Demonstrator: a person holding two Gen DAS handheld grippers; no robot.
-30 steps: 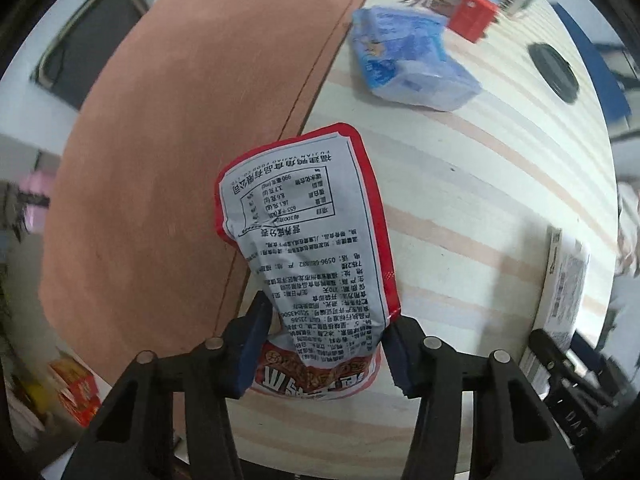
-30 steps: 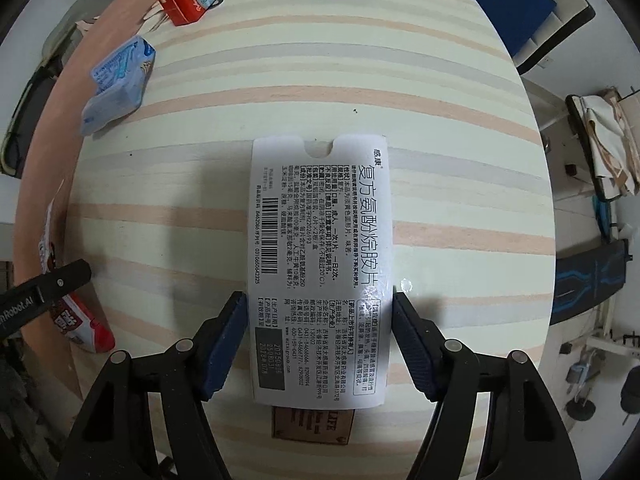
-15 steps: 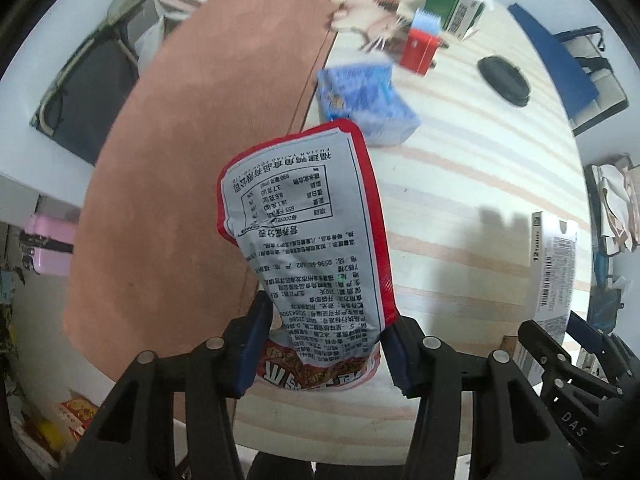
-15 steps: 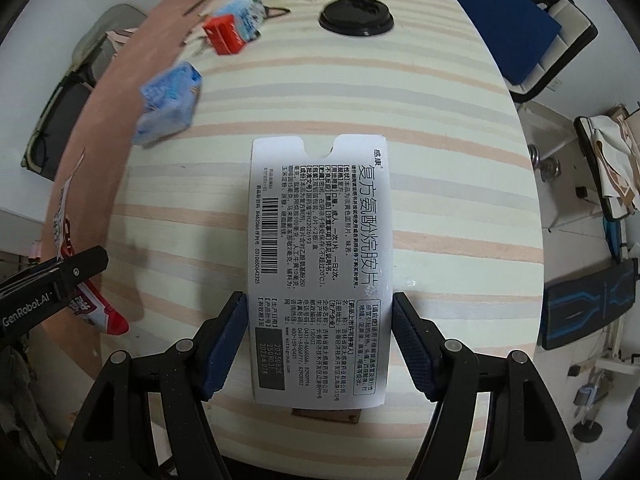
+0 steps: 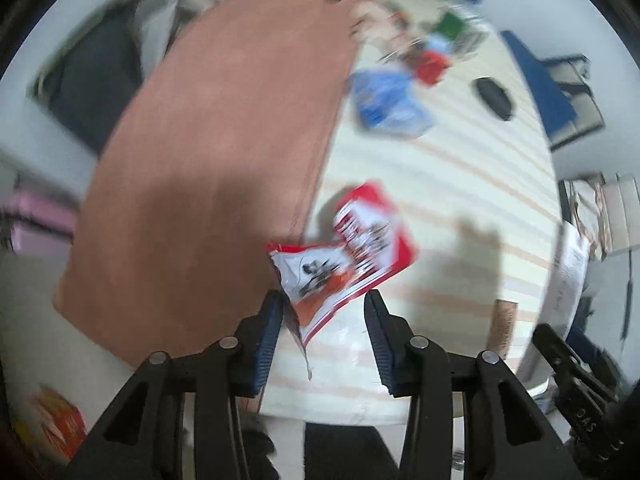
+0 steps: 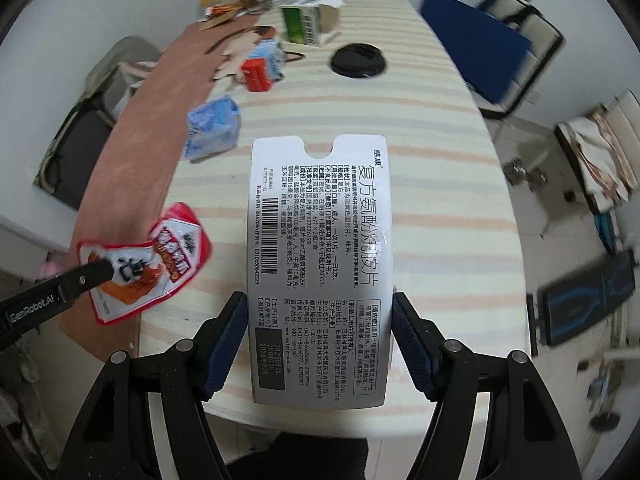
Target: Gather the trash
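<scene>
My left gripper (image 5: 324, 312) is open. A red and white snack wrapper (image 5: 352, 248) is just past its fingertips, folded and blurred, touching only the left finger; I cannot tell if it rests on the table. It also shows in the right wrist view (image 6: 152, 260), with the left gripper's finger (image 6: 60, 292) across it. My right gripper (image 6: 318, 316) is shut on a white medicine box (image 6: 320, 248) with black print and holds it above the striped table (image 6: 440, 200).
On the table farther back lie a blue tissue pack (image 6: 214, 126), a small red and blue carton (image 6: 262, 68), a green and white carton (image 6: 310, 24) and a black lid (image 6: 358, 60). A brown mat (image 5: 208, 140) covers the table's left side. Chairs stand at both sides.
My left gripper opened and the snack wrapper left its jaws and flipped forward, red front now up. Both grippers rose and pulled back. The right gripper still holds the medicine box.
</scene>
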